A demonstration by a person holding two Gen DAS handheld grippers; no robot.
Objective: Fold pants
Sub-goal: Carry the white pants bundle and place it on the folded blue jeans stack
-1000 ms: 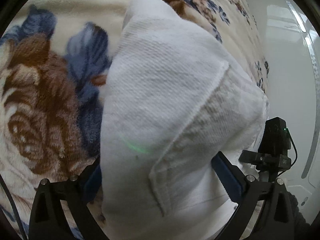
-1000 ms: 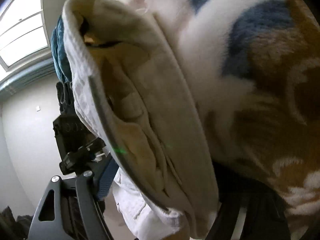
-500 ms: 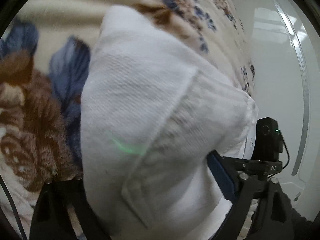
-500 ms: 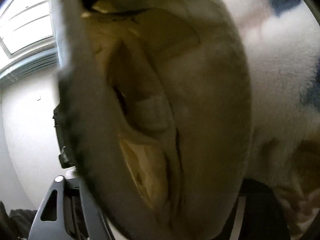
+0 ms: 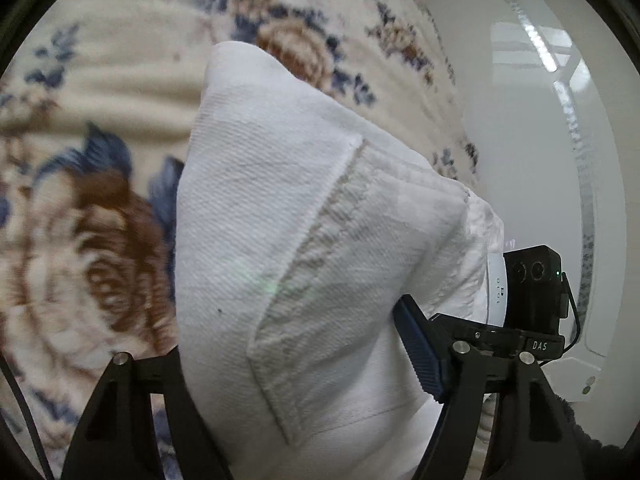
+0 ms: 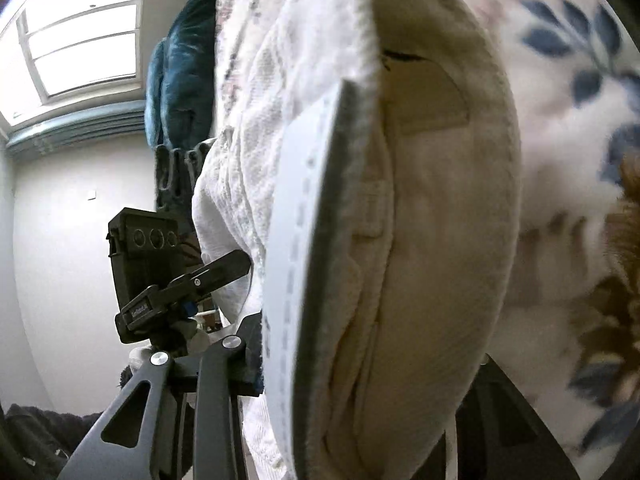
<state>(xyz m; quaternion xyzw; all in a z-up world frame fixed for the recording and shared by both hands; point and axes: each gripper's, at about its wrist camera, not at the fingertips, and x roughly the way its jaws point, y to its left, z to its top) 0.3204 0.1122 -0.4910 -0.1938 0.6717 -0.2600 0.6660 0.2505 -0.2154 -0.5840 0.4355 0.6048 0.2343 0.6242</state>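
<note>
White pants (image 5: 280, 248) fill the middle of the left wrist view, a back pocket facing me. My left gripper (image 5: 296, 364) is shut on the pants and holds them above the floral blanket (image 5: 80, 220). In the right wrist view the pants (image 6: 420, 240) show their waistband and inner lining, bunched between the jaws of my right gripper (image 6: 360, 380), which is shut on them. The right gripper shows at the right edge of the left wrist view (image 5: 532, 292). The left gripper shows at the left of the right wrist view (image 6: 160, 264).
The cream blanket with blue and brown flowers (image 6: 580, 160) lies under the pants. A white wall with a light strip (image 5: 560, 120) is to the right. A window (image 6: 80, 48) and a teal cloth (image 6: 180, 72) are at the left of the right wrist view.
Both grippers have moved with the pants still held. More blanket shows beyond the pants in the left view. In the right view the waistband turned edge-on.
</note>
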